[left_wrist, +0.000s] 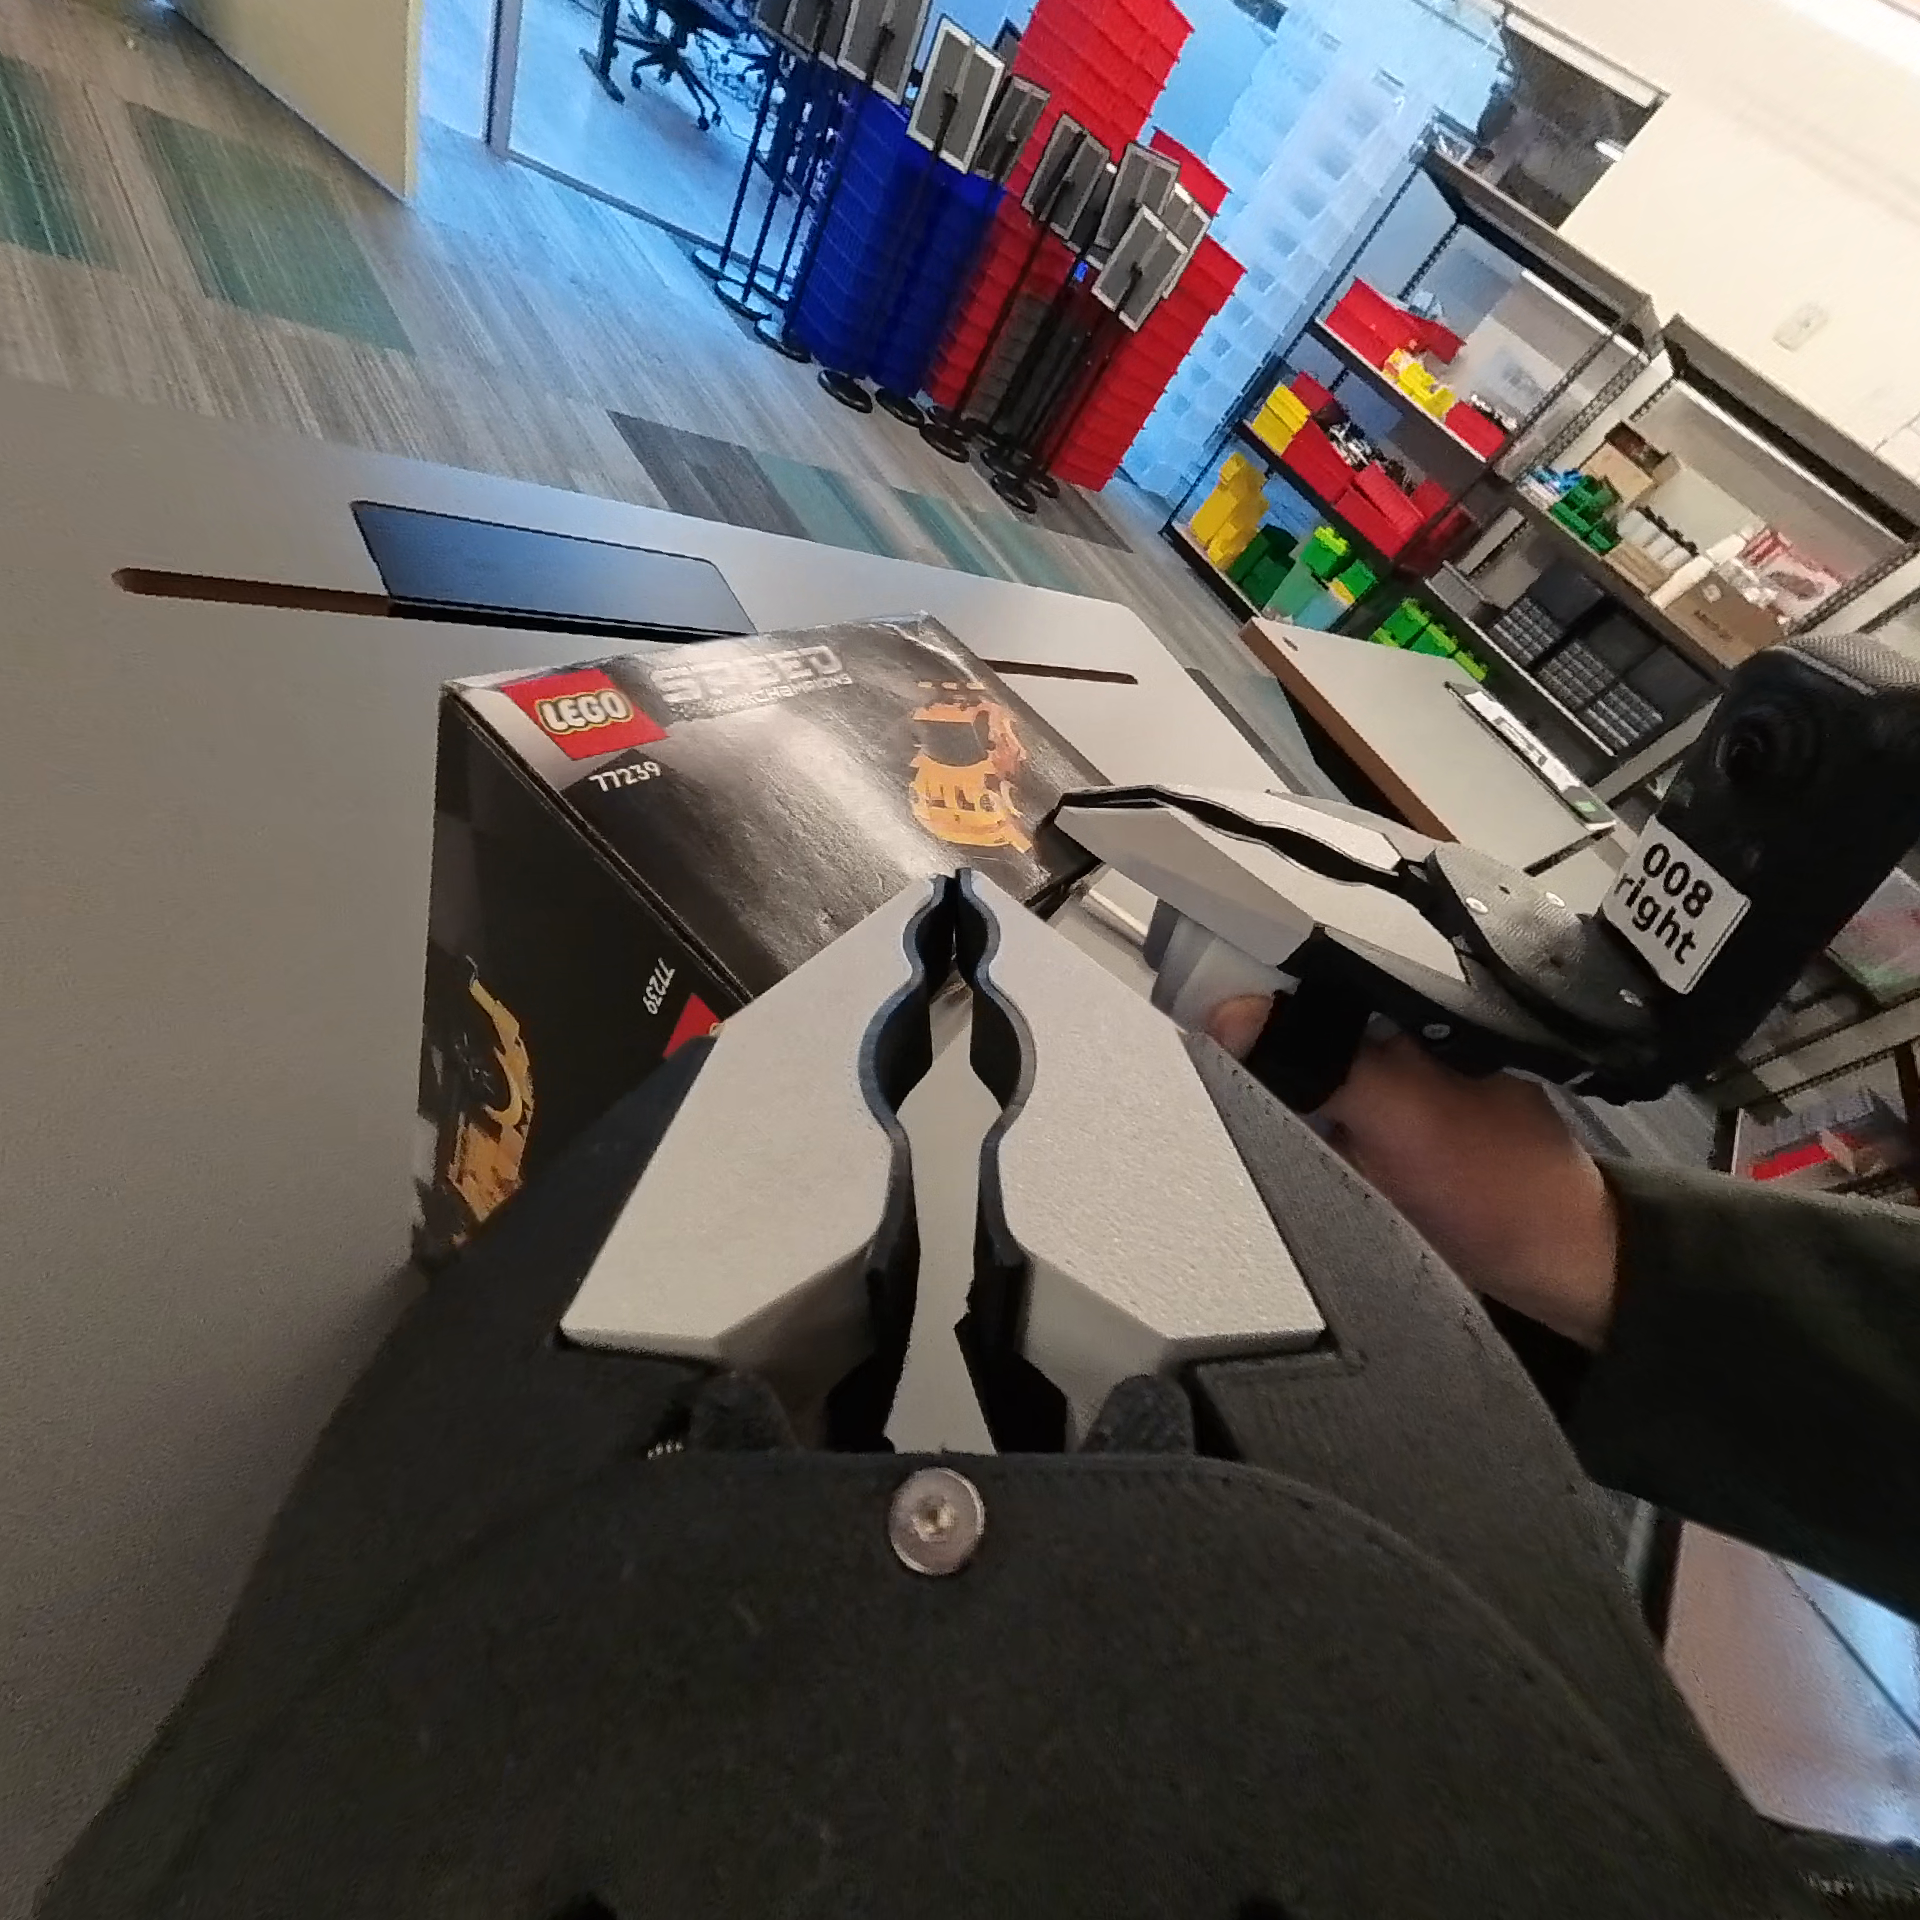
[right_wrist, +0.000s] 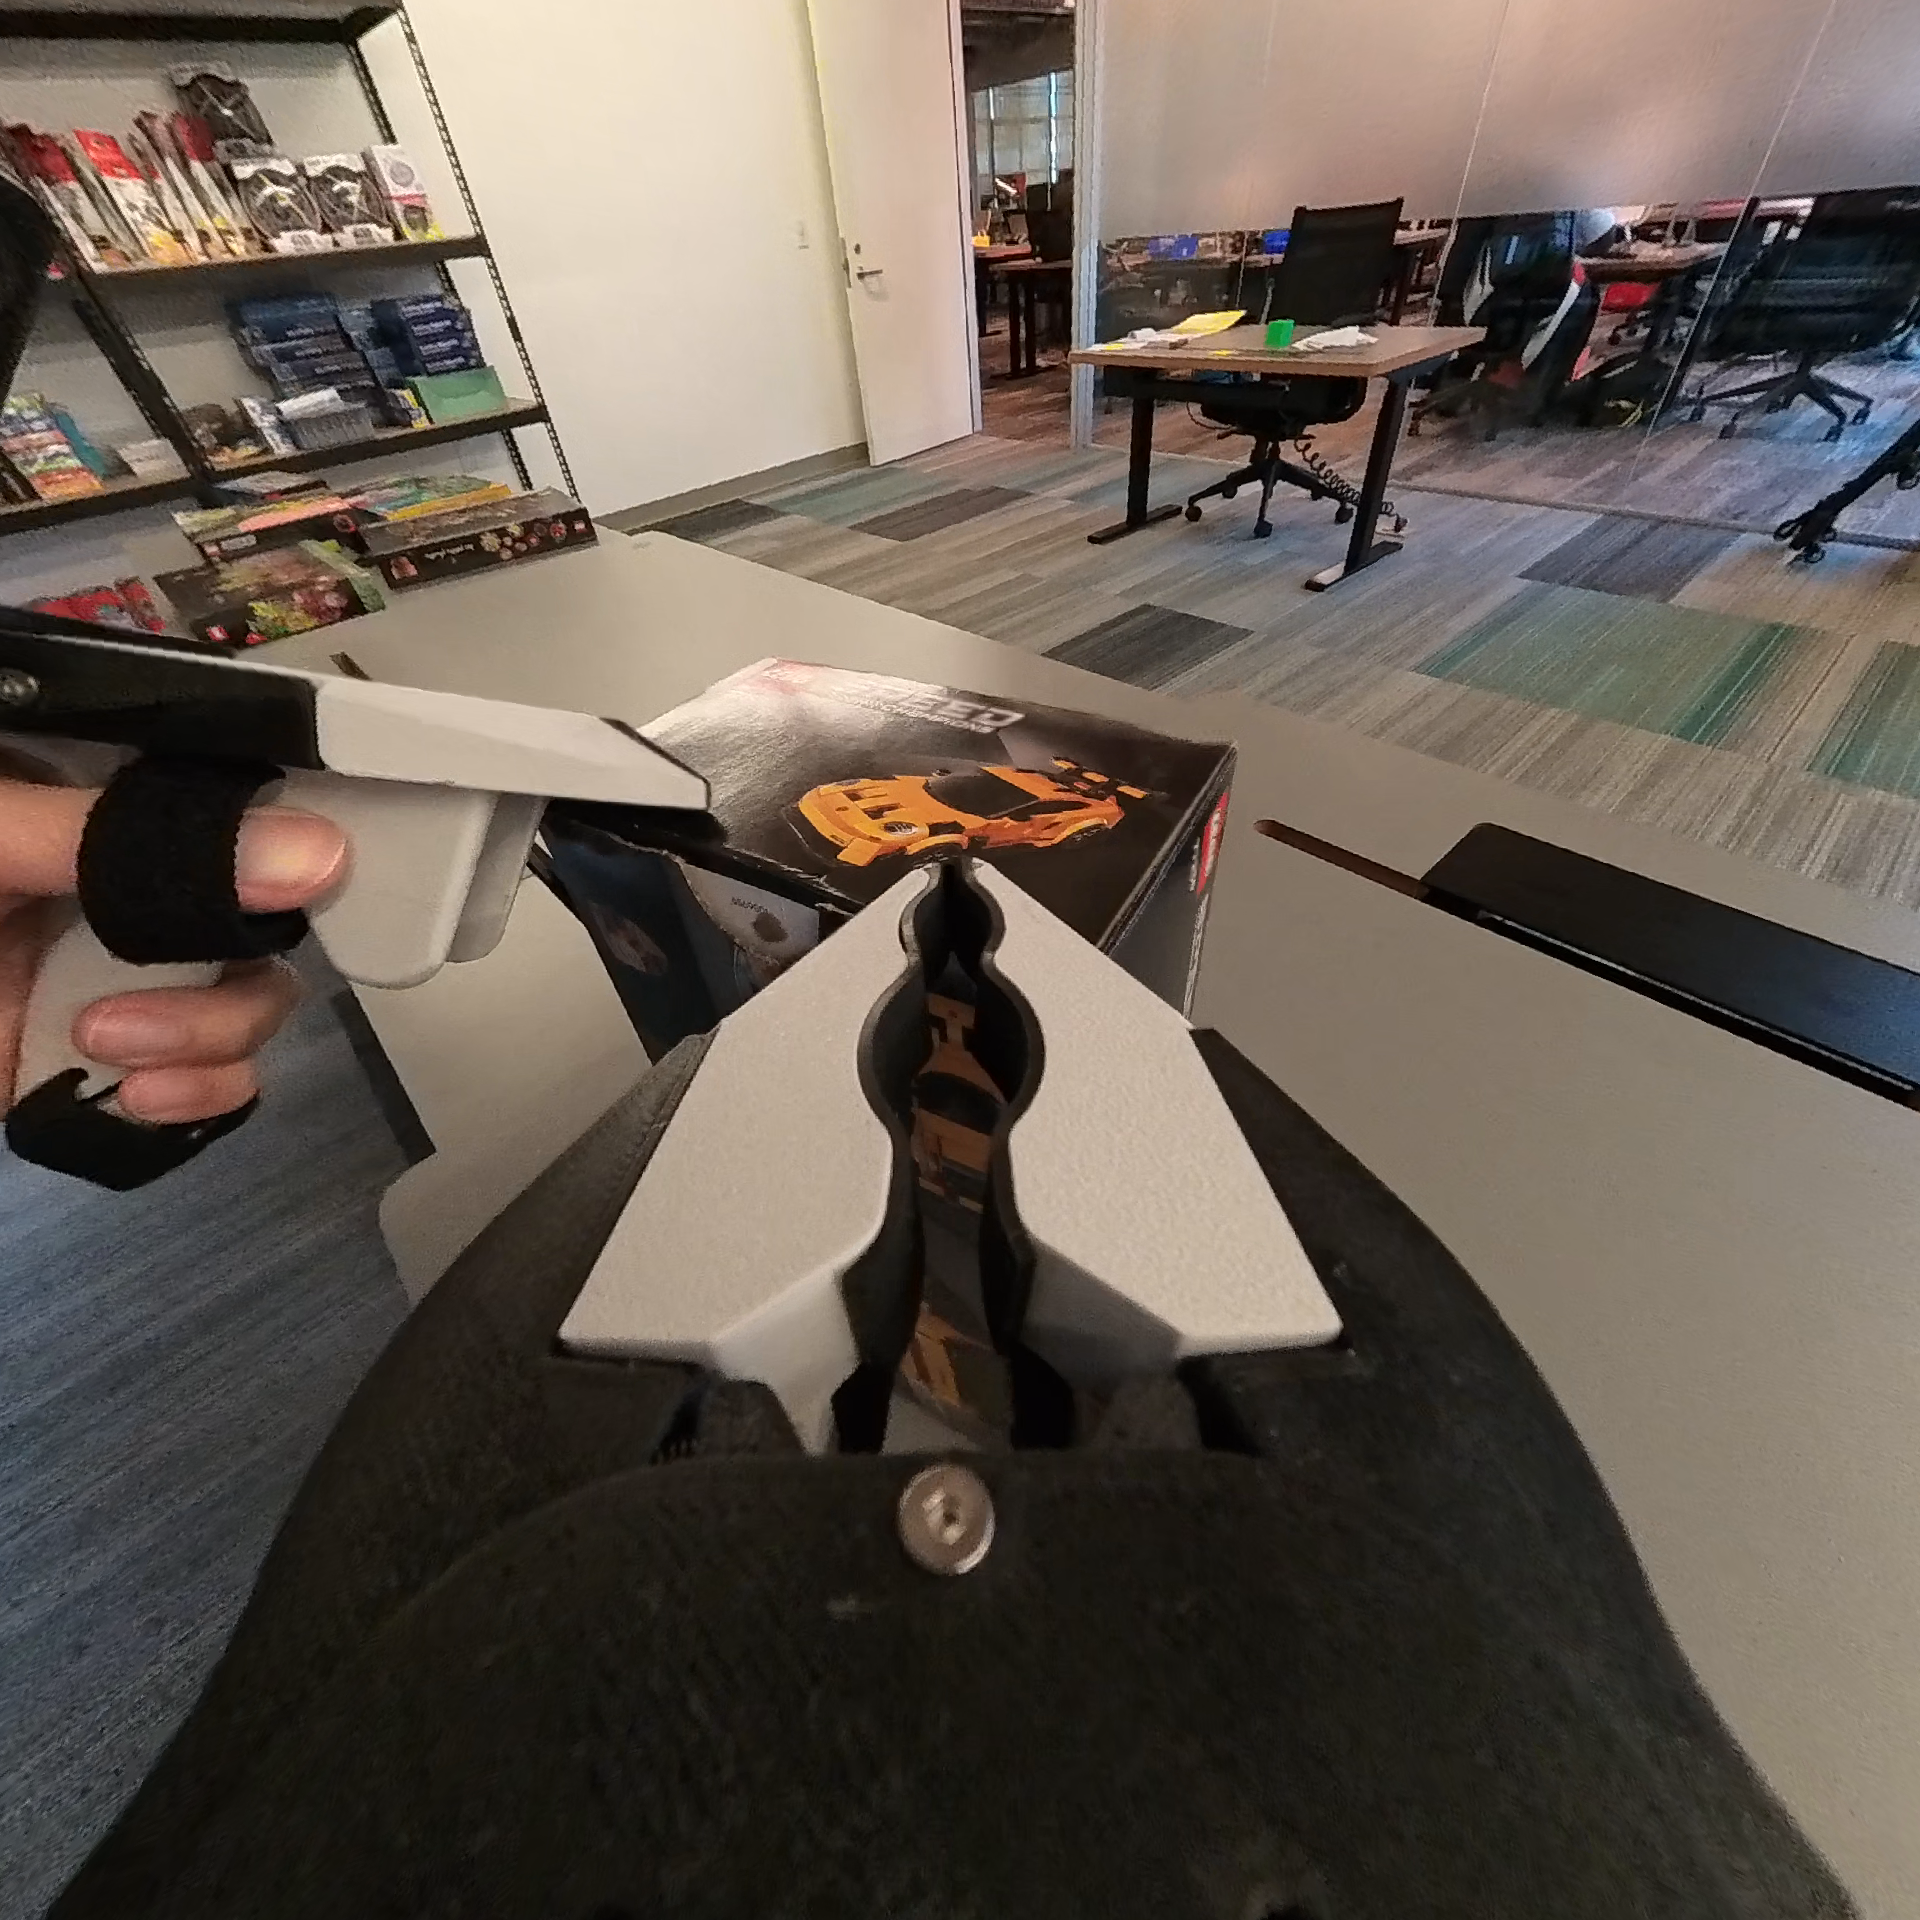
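Note:
A black toy box with an orange car picture (left_wrist: 790, 790) stands on the grey table (left_wrist: 208, 883). My left gripper (left_wrist: 954, 885) is shut, its tips pinched on the box's near top edge at the end nearest me. In the right wrist view the left gripper (right_wrist: 698, 798) grips a dark flap at the box's (right_wrist: 935, 790) open left end. My right gripper (right_wrist: 948, 868) is shut on the box's near top edge, and the box's side picture shows through the gap behind its tips. It also shows in the left wrist view (left_wrist: 1065, 826) at the box's right end, next to my left gripper.
A black flat panel (left_wrist: 551, 571) (right_wrist: 1662, 935) lies along a brown slot in the table beyond the box. Flat game boxes (right_wrist: 374, 551) sit at the table's far left. Shelves with coloured bins (left_wrist: 1351, 468), stands, a desk (right_wrist: 1278, 353) and chairs stand farther off. The tips of one gripper are about 6 cm away from the tips of the other.

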